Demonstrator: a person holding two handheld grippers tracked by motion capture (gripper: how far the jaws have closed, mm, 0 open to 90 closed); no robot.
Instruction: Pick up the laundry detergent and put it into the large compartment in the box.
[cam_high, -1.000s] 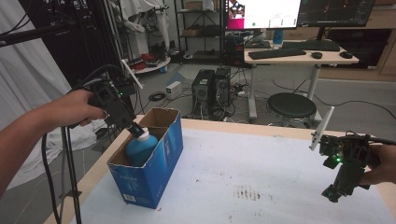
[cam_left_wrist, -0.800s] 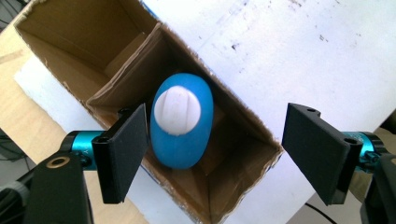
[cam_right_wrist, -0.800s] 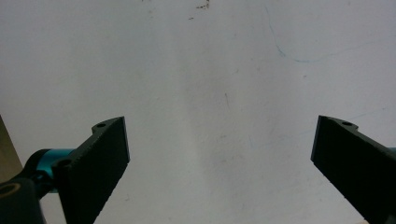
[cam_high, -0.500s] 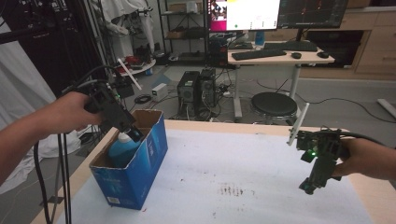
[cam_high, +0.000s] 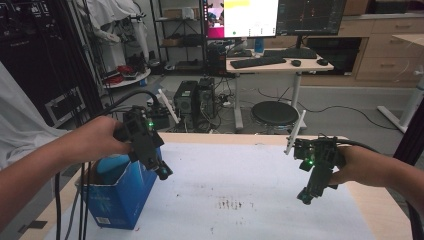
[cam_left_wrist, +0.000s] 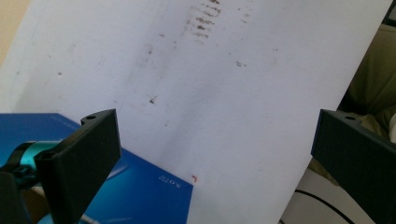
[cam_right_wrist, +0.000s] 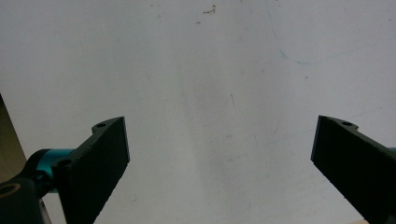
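I'm holding the left gripper (cam_high: 161, 170) just past the right-hand rim of the blue cardboard box (cam_high: 117, 200), tilted down toward the white worktop (cam_high: 240, 180). Its jaws have just been opening and are now standing wide apart, with nothing between them; in the left gripper view I'm seeing bare worktop between the jaws and a corner of the box (cam_left_wrist: 140, 191) below and to the gripper's left. The light blue rounded object (cam_high: 111, 164) is sitting inside the box, behind and below the gripper, toward my left forearm; I'm judging it dropped off, though how it is lying in there is too hidden to tell. The box is standing upright with its open top facing up, at the left edge of the worktop. The right gripper (cam_high: 306, 194) is hanging well apart on the far side, jaws likewise spread over empty worktop, gripping nothing. The left gripper is far nearer the box, so any next reach into it falls to that hand.
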